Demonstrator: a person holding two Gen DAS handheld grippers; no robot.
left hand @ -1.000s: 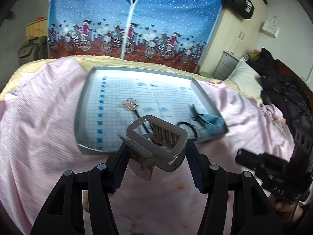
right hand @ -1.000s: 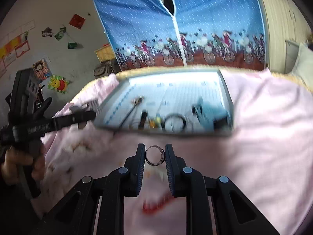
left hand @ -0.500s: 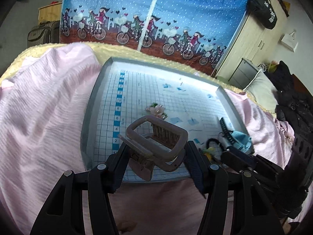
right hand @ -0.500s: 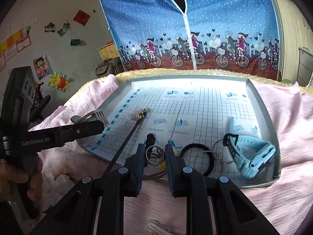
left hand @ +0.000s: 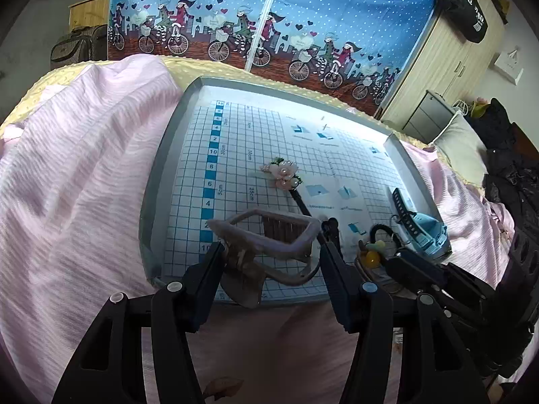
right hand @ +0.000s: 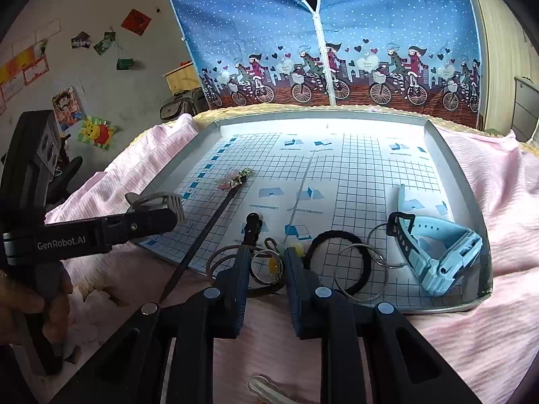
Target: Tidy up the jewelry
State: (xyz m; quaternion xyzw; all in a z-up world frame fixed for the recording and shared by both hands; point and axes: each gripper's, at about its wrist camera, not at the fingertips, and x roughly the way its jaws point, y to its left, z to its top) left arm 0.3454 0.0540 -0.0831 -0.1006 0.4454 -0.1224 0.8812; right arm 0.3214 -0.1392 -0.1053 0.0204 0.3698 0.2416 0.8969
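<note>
My left gripper (left hand: 271,256) is shut on a beige claw hair clip (left hand: 269,239), held over the front left edge of the grey grid-lined tray (left hand: 158,181). My right gripper (right hand: 267,262) is shut on a small metal ring (right hand: 266,266) just above the tray's front rim. In the tray lie a flower-topped black hair stick (right hand: 215,215), a black hair tie (right hand: 333,262), thin wire hoops (right hand: 360,272), a light blue watch (right hand: 441,245) and a yellow-beaded piece (left hand: 372,252). The left gripper and its clip (right hand: 161,202) also show at left in the right wrist view.
The tray (right hand: 471,202) rests on pink bedding (left hand: 74,181). A blue bicycle-print curtain (right hand: 337,40) hangs behind. A pale hair clip (right hand: 266,387) lies on the bedding in front of my right gripper. A wardrobe (left hand: 448,50), dark clothes (left hand: 505,168) and a hand (right hand: 20,306) sit at the sides.
Both grippers have moved forward toward the tray, still holding the clip and the ring. The ring is now over the tray's front rim, the clip over its front left corner.
</note>
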